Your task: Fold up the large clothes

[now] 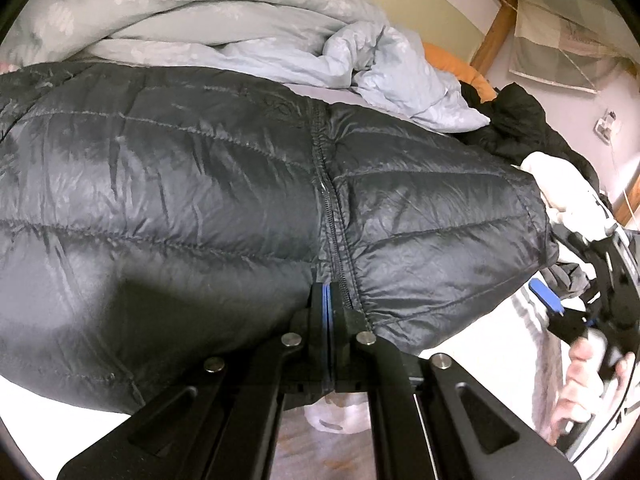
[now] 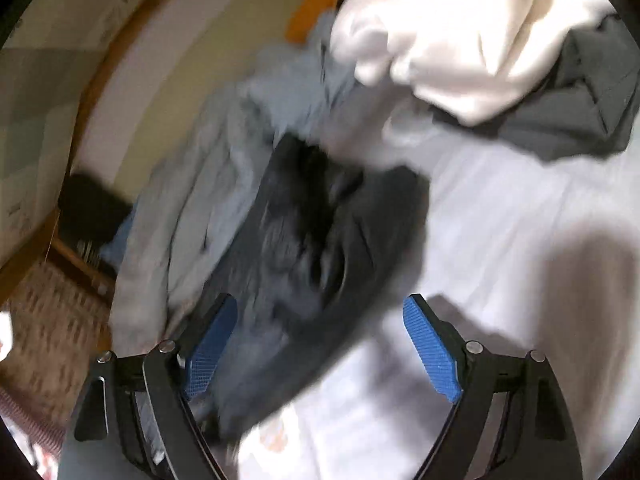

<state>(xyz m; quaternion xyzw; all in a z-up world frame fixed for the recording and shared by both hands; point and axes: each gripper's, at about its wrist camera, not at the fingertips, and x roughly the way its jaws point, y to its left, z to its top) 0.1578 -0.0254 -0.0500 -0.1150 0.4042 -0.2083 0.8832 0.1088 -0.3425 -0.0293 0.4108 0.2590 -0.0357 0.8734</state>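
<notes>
Left wrist view, left claw clamped on puffer jacket hem

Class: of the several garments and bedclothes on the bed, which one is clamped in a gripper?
The black quilted jacket: the left gripper is shut on its zipper hem.

Bed, white sheet: dark puffer jacket spread across it, rumpled pale-blue duvet behind, white garment and grey cloth piled beside.

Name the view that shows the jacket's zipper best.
The left wrist view: the zipper runs sharply down the dark puffer jacket to the shut left hand-held gripper. The right wrist view shows only blurred dark fabric, no zipper.
</notes>
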